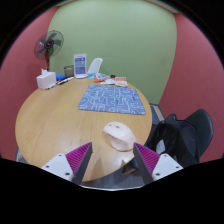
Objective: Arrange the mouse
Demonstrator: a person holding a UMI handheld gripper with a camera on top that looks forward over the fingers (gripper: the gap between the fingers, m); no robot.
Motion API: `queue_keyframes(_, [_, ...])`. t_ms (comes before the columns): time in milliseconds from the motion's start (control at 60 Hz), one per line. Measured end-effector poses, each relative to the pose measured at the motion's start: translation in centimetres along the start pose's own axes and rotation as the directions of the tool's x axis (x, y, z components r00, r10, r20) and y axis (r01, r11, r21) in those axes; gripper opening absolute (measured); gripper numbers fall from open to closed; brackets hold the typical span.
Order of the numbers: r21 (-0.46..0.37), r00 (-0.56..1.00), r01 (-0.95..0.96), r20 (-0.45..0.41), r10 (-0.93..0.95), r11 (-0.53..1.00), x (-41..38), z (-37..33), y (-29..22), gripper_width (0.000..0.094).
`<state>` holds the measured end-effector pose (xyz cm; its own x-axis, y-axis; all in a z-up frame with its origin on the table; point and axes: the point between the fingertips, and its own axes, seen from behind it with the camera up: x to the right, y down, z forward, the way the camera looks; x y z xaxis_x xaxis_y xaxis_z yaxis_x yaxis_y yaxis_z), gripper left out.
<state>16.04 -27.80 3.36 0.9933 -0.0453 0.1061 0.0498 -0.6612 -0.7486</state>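
The mouse [119, 136] lies at the near edge of the round table [45, 125], just ahead of the gripper [114, 158], whose fingers are spread with nothing held. The patterned mouse mat [111, 98] sits toward the table's middle, likely the mouse's proper place. A fan [48, 45] and boxes [80, 66] line the far edge; no writing is readable.

round wooden table [50, 125], mouse [119, 135], mousepad [112, 99]
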Motion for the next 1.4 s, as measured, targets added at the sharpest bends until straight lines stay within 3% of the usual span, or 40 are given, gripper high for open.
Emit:
queue_keyframes(150, [-0.025,1.0,-0.009,0.016,0.01,1.0,3.1,5.1,0.2,0.0837])
queue_keyframes(433, [0.01,0.997,-0.003,0.076,0.002,1.0,4.2,9.8,-2.8,0.0817])
queue_keyframes(500, [0.01,0.995,-0.028,0.091,0.027,1.0,4.0,10.5,-3.3,0.077])
queue_keyframes(550, [0.012,0.994,-0.048,0.1,0.047,0.999,3.8,11.2,-3.6,0.0673])
queue_keyframes(583, [0.015,0.995,-0.041,0.092,0.039,0.999,3.8,11.3,-3.7,0.0535])
queue_keyframes(767, [-0.005,0.998,-0.054,0.033,0.054,0.999,4.1,11.2,-3.7,0.0416])
queue_keyframes(917, [-0.008,1.0,-0.03,0.002,0.03,1.0,3.7,8.6,-4.8,0.0388])
queue_keyframes(1050, [0.084,0.998,-0.062,-0.011,0.063,0.995,3.7,3.5,-10.0,0.0389])
queue_keyframes(1183, [0.189,0.998,-0.053,-0.014,0.056,0.981,4.6,1.2,-18.4,0.0389])
queue_keyframes(1317, [0.284,0.996,-0.08,-0.001,0.084,0.955,5.5,3.4,-26.9,0.0389])
queue_keyframes(1400, [0.292,0.996,-0.085,0.017,0.084,0.953,5.5,7.0,-30.1,0.0388])
